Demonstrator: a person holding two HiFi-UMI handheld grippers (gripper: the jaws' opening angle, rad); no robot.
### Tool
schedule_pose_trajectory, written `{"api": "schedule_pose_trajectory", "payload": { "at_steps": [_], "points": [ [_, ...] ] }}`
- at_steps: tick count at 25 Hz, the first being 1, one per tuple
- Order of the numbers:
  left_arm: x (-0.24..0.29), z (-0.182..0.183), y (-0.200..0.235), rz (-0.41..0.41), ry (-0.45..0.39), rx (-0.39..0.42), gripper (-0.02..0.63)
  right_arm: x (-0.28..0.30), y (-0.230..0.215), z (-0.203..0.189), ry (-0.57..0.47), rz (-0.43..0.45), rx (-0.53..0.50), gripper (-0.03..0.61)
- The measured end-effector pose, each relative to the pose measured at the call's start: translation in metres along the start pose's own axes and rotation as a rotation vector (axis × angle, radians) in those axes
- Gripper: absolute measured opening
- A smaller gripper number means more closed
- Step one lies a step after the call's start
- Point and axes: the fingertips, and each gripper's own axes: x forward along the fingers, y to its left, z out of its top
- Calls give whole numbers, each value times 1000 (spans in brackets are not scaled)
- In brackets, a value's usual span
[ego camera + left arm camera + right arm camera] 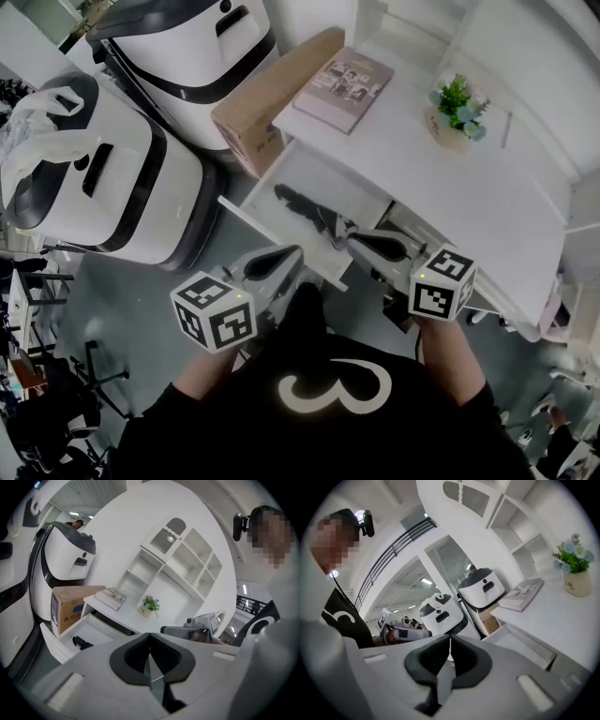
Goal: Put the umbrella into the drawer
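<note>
The umbrella (305,204) is black and folded up. It lies flat inside the open drawer (281,169), a little above the middle of the head view. In the left gripper view it is the small dark shape (82,642) at the lower left, on the white floor of the drawer (96,626). It touches no tool. I think it lies flat so that it fits under the desk top when the drawer slides in.

The left gripper (291,252) is near the middle of the head view, just below the drawer's front edge. Its own view shows its jaws (150,660) pressed together with nothing between them. The right gripper (356,241) is just to the right of it. Its jaws (450,660) are also pressed together and hold nothing. Both tools are up and away from the umbrella, so I think the job of putting it in is done.

The drawer is pulled out of the white desk (450,187), which leaves room to drop things in from above. On the desk, at the top of the head view, are a book (342,80) and a plant pot (457,111). A cardboard box (267,98) leans beside the desk at the upper left, and they all stay out of the drawer's way.
</note>
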Motion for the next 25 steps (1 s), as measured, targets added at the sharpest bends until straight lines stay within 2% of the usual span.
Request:
{"api": "schedule_pose_trajectory", "payload": {
  "at_steps": [3,5,9,11,15,19,25],
  "points": [
    [-13,-4,-36,-27,-35,29,8,-33,39,6,-44,30,-50,3],
    [-23,-5,-56,-37,-72,50,8,-54,59,9,-61,18,-111,3],
    [-43,-1,-95,-62,-140,88,8,-91,81,12,-82,-93,-259,3],
    [-51,-2,-113,-73,-154,115,8,-105,93,10,-98,-120,-290,3],
    [-60,-3,-137,-72,-176,170,7,-118,115,7,-131,-93,-305,3],
    [-65,-4,-143,-46,-209,189,8,-124,120,-2,-128,-84,-295,3],
    [-59,-11,-152,-59,-189,196,8,-131,119,-10,-127,-84,-277,3]
  ]
}}
